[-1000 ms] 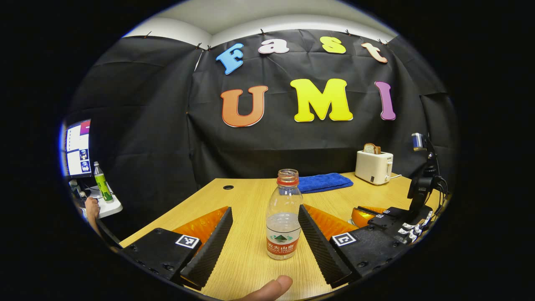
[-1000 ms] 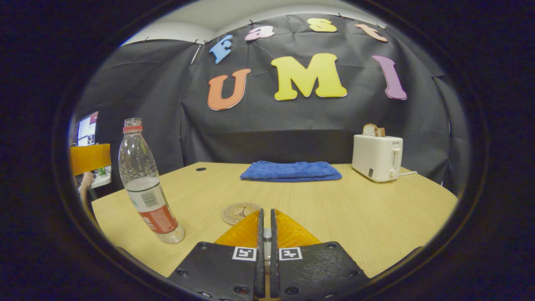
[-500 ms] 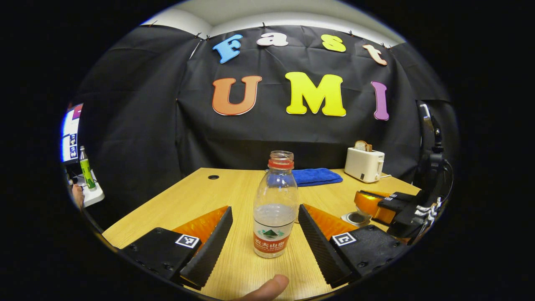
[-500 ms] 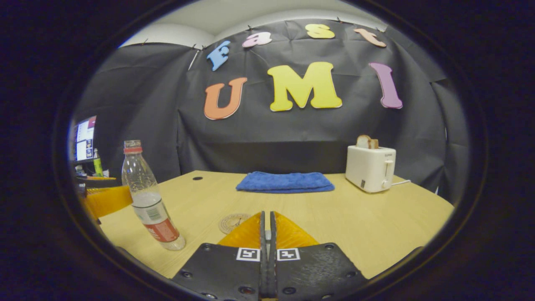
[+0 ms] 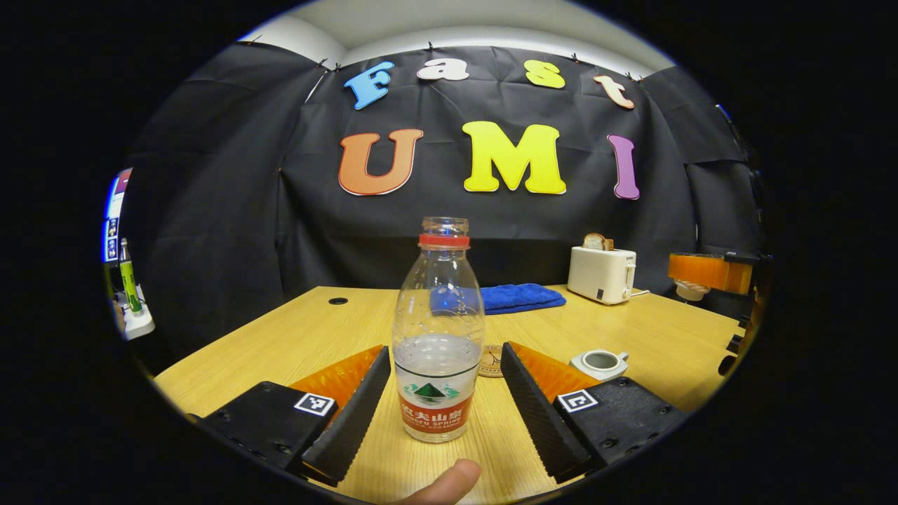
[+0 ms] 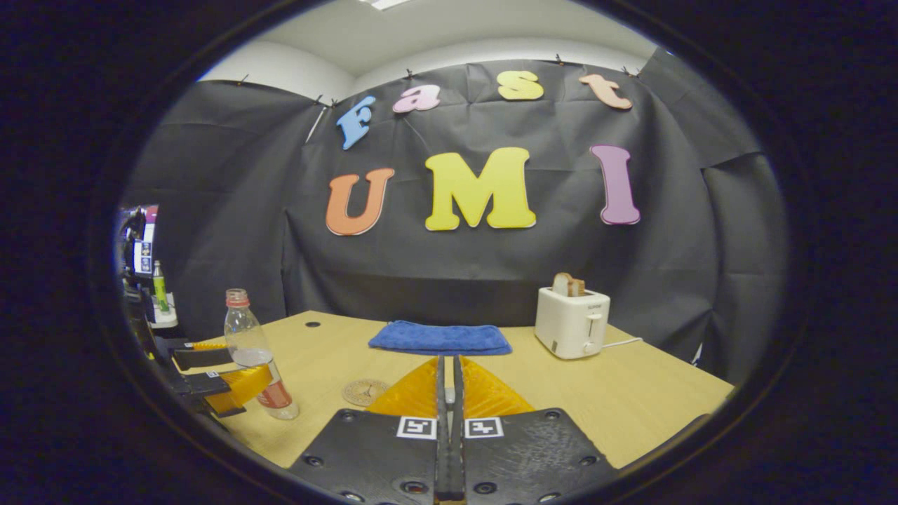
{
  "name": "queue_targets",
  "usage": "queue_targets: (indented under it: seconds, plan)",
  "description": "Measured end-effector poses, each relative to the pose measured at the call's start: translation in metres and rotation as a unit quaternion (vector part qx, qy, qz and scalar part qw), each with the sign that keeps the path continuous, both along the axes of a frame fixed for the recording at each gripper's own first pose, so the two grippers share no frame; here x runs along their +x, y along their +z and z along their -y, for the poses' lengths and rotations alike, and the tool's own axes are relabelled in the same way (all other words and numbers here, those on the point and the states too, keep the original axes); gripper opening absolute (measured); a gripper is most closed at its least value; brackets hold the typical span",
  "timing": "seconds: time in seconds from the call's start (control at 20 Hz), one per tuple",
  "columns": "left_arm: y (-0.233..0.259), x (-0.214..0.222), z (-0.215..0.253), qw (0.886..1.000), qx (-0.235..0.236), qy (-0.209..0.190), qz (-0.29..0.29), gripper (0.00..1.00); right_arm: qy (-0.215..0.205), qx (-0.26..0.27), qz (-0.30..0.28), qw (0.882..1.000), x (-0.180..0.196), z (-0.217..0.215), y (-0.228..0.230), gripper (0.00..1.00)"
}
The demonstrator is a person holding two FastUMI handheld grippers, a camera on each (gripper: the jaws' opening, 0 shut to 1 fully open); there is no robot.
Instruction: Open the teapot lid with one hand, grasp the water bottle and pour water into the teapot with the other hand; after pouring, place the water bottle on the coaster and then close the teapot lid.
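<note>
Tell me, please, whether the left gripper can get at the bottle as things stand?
Probably yes: the left gripper is open, its fingers stand either side of the upright bottle, and nothing lies between them.

A staged recording booth set up inside an office or lab room, not a real kitchen. Black cloth (image 6: 210, 210) is clipped up as a backdrop ahead of the tongs, and plain white wall and ceiling (image 6: 435, 28) show above it. The wooden surface (image 5: 316, 330) has a desk's cable hole (image 5: 337, 301). Household props sit far ahead on it: a toaster (image 6: 572, 322) holding bread, and a folded blue towel (image 6: 440, 338). Off to the left of the tongs, past the cloth's edge, a lit computer monitor (image 5: 112, 217) stands at a workstation.
</note>
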State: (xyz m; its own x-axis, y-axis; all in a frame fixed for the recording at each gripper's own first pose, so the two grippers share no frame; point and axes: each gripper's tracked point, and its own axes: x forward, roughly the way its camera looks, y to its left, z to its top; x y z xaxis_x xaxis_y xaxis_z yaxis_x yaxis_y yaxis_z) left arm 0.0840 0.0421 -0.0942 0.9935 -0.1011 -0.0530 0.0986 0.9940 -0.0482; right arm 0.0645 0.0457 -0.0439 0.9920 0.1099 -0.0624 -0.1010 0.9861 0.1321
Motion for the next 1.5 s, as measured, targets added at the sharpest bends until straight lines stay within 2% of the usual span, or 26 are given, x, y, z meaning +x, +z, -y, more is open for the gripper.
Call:
queue_targets:
  seconds: [0.2,0.3,0.35,0.45,0.65,0.75,0.85,1.0,1.15,1.3,1.4,1.5]
  plan:
    - [-0.007,0.009,-0.001,1.000,-0.016,0.008,0.007,0.99,-0.010,0.009,-0.011,1.000,-0.011,0.023,-0.003,0.00]
    - [-0.009,0.012,-0.002,1.000,-0.021,0.010,0.009,0.98,-0.019,0.011,-0.014,1.000,-0.013,0.035,-0.003,0.00]
    - [-0.009,0.013,-0.002,1.000,-0.020,0.010,0.011,0.93,-0.021,0.016,-0.013,1.000,-0.014,0.038,-0.001,0.00]
    - [-0.011,0.016,-0.002,1.000,-0.007,0.009,0.016,0.85,-0.025,0.019,-0.014,0.999,-0.016,0.045,-0.001,0.00]
    - [-0.011,0.016,-0.004,1.000,0.020,0.012,0.017,0.80,-0.029,0.012,-0.009,0.999,-0.020,0.053,0.004,0.00]
    - [-0.010,0.015,-0.011,0.999,0.033,0.028,0.006,0.80,-0.032,0.006,-0.006,0.999,-0.023,0.057,0.008,0.00]
    - [-0.009,0.011,-0.019,0.996,0.069,0.048,-0.008,0.80,-0.036,-0.001,-0.007,0.999,-0.024,0.064,0.008,0.00]
    - [0.006,0.006,-0.028,0.991,0.109,0.080,0.005,0.79,-0.040,0.002,-0.009,0.999,-0.023,0.074,0.010,0.00]
    - [0.005,0.006,-0.030,0.979,0.175,0.102,0.002,0.79,-0.051,0.004,-0.014,0.999,-0.022,0.087,0.008,0.00]
    - [-0.001,0.006,-0.025,0.962,0.254,0.102,-0.011,0.78,-0.061,-0.001,-0.023,0.998,-0.021,0.098,0.003,0.00]
    - [-0.003,0.004,-0.014,0.945,0.313,0.089,-0.011,0.77,-0.067,-0.005,-0.025,0.997,-0.019,0.102,0.002,0.00]
    - [-0.001,0.002,-0.008,0.922,0.378,0.088,-0.012,0.77,-0.067,-0.006,-0.026,0.997,-0.018,0.104,0.002,0.00]
